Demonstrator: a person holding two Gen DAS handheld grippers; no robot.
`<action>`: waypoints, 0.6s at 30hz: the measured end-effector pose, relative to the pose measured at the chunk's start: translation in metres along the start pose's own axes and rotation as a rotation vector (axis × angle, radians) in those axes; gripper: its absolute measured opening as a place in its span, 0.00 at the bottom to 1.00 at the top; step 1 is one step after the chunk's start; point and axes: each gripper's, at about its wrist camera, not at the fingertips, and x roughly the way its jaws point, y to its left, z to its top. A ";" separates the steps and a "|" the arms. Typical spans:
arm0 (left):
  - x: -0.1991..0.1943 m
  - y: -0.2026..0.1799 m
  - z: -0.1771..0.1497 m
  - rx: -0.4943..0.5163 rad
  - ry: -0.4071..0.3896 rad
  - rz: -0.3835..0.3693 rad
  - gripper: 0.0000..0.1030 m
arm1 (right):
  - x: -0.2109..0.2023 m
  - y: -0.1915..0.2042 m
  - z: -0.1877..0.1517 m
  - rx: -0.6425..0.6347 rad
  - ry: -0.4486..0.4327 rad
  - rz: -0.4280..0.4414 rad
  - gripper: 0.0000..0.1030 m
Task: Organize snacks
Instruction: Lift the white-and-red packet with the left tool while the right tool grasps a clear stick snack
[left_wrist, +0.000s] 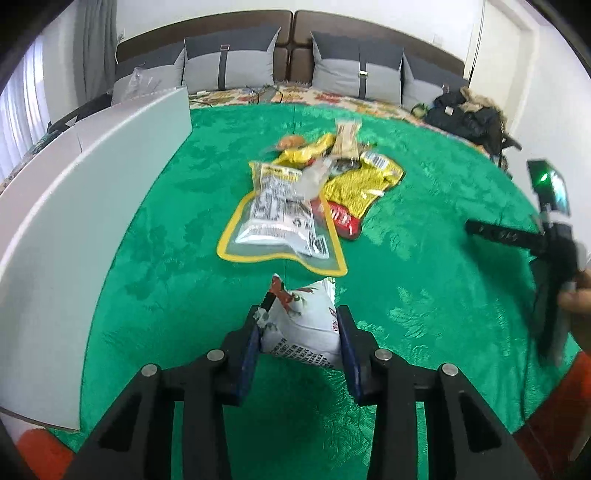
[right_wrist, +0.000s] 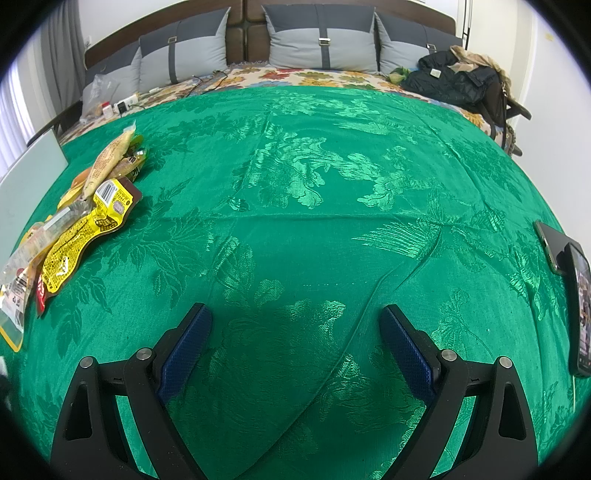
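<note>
My left gripper (left_wrist: 300, 325) is shut on a white snack bag (left_wrist: 303, 325) with red print and holds it above the green cloth. Beyond it lies a pile of snack packets (left_wrist: 306, 192): a yellow-edged clear pouch (left_wrist: 280, 221), yellow packets (left_wrist: 360, 182) and a red one (left_wrist: 343, 219). The same pile shows at the left of the right wrist view (right_wrist: 77, 218). My right gripper (right_wrist: 295, 332) is open and empty over bare cloth; it also shows at the right of the left wrist view (left_wrist: 554, 236).
A white box wall (left_wrist: 81, 221) stands at the left of the green cloth (right_wrist: 314, 184). Two phones (right_wrist: 576, 295) lie at the right edge. Grey pillows (right_wrist: 321, 44) and a dark jacket (right_wrist: 454, 81) lie at the back.
</note>
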 end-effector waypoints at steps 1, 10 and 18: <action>-0.004 0.003 0.000 -0.009 -0.010 -0.007 0.37 | 0.001 0.002 0.001 -0.013 0.003 -0.007 0.92; -0.005 0.029 -0.004 -0.085 -0.035 -0.019 0.37 | 0.001 0.015 0.022 0.063 0.104 -0.010 0.91; -0.013 0.035 -0.007 -0.100 -0.052 -0.041 0.37 | -0.004 0.144 0.090 0.219 0.322 0.607 0.89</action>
